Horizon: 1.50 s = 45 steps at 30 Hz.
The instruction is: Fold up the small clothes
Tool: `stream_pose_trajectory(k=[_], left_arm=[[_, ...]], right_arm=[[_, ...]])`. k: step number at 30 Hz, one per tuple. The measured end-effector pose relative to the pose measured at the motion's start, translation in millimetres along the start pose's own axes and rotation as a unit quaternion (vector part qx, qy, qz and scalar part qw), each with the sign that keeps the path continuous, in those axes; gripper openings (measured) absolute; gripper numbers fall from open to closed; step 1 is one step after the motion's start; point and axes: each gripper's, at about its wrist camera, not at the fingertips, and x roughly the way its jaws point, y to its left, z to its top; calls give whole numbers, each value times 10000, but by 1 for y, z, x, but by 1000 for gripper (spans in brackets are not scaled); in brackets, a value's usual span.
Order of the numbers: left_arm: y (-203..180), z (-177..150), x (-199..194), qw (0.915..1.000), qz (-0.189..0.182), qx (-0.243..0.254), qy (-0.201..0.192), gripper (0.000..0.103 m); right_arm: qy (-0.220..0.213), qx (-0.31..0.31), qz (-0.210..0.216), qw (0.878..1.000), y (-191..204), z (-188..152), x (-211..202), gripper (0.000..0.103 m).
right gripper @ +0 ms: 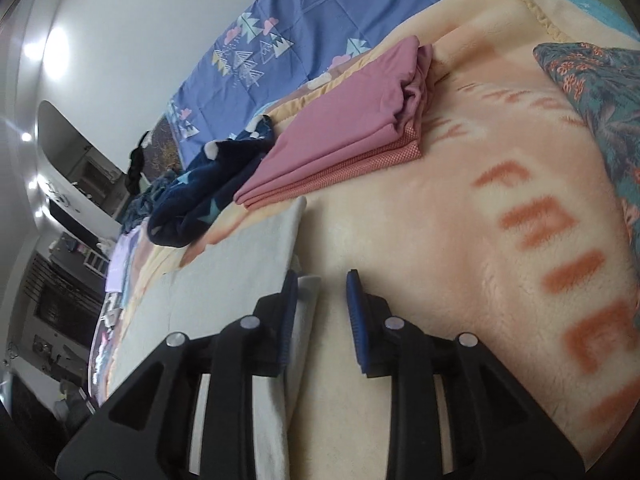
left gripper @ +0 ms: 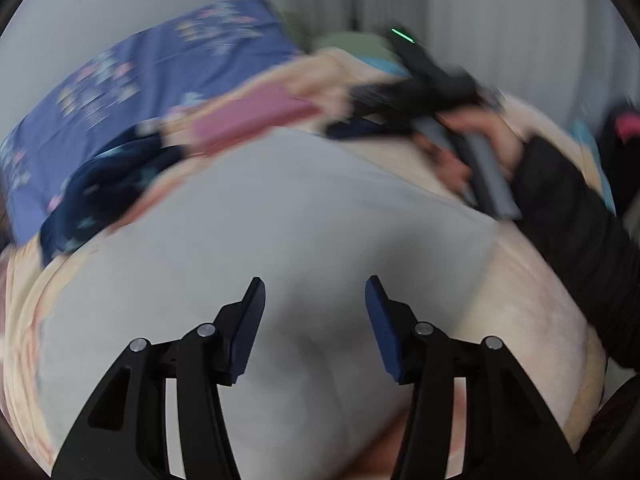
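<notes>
A peach fleece blanket with blurred orange lettering covers the bed, its scalloped hem running along the far edge. Beyond it lies a periwinkle quilt printed with triangular trees and pink clouds, seen again, motion-blurred, from the left wrist. A teal cushion with an orange floral print sits at the blanket's right side. Past the bed's left edge, a white wall carries bright light reflections, and a dim room with dark furniture opens below an arched recess
</notes>
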Motion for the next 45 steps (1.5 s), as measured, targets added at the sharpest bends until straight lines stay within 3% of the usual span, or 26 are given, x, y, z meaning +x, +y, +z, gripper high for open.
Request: stream_pose_trajectory(k=[3, 5, 9, 12, 13, 14, 15, 16, 20, 22, 26, 27, 28, 29, 31, 34, 37, 41, 43, 45], left_arm=[[-65, 3, 21, 9961, -67, 861, 183, 60], [-90, 4, 28, 9928, -87, 1184, 175, 69], [-114, 9, 48, 9867, 469, 1540, 205, 69], [-118, 19, 56, 9887, 579, 1371, 192, 60], [-118, 21, 56, 9890, 594, 1342, 182, 47], [-118, 23, 53, 9899, 598, 1277, 161, 24], [-115, 28, 52, 9912, 587, 1180, 151, 10], [-113, 31, 48, 9933, 528, 1020, 148, 4], [-92, 41, 24, 9997, 94, 211, -84, 4], [-81, 40, 16, 9997, -116, -158, -125, 4], [-71, 37, 14, 9983, -310, -482, -122, 4], [-70, 37, 15, 9978, -377, -531, -122, 4], [-70, 36, 16, 9976, -408, -540, -124, 4], [-71, 36, 19, 9976, -444, -514, -121, 4], [-77, 34, 24, 9976, -544, -419, -93, 1], [-90, 30, 28, 9989, -421, -172, -97, 1], [-98, 28, 36, 9994, -339, 9, -13, 1], [-99, 24, 47, 9992, -383, 58, 140, 1], [-99, 21, 50, 9990, -397, 69, 171, 2], [-96, 20, 49, 9988, -464, 5, 155, 2]], right_arm=[[55, 151, 288, 9995, -10, 1, -6, 27], [135, 219, 484, 9985, -15, 2, -8, 27], [277, 229, 680, 9970, -18, 3, -6, 31], [328, 169, 758, 9964, -15, 3, -6, 35], [333, 172, 789, 9962, -15, 3, -6, 36], [345, 185, 825, 9958, -15, 3, -6, 37], [357, 190, 842, 9956, -15, 3, -6, 37], [379, 193, 866, 9953, -15, 3, -6, 41], [536, 117, 1097, 9924, -9, 2, -5, 60], [628, -66, 1017, 9928, 0, 1, 1, 66], [659, -391, 711, 9945, 15, -2, 12, 70], [623, -433, 632, 9951, 17, -2, 15, 69], [528, -472, 537, 9960, 20, -2, 17, 46], [484, -495, 497, 9964, 21, -1, 20, 5], [558, -259, 553, 9966, 18, 1, 28, 5], [116, -56, 939, 9955, 18, 6, 5, 5], [-417, -386, 686, 9960, 26, 12, -18, 2], [29, 177, 211, 9996, -10, 9, 14, 0], [8, 340, 317, 9989, -16, 10, 11, 2], [-79, 422, 579, 9974, -17, 10, 0, 11]])
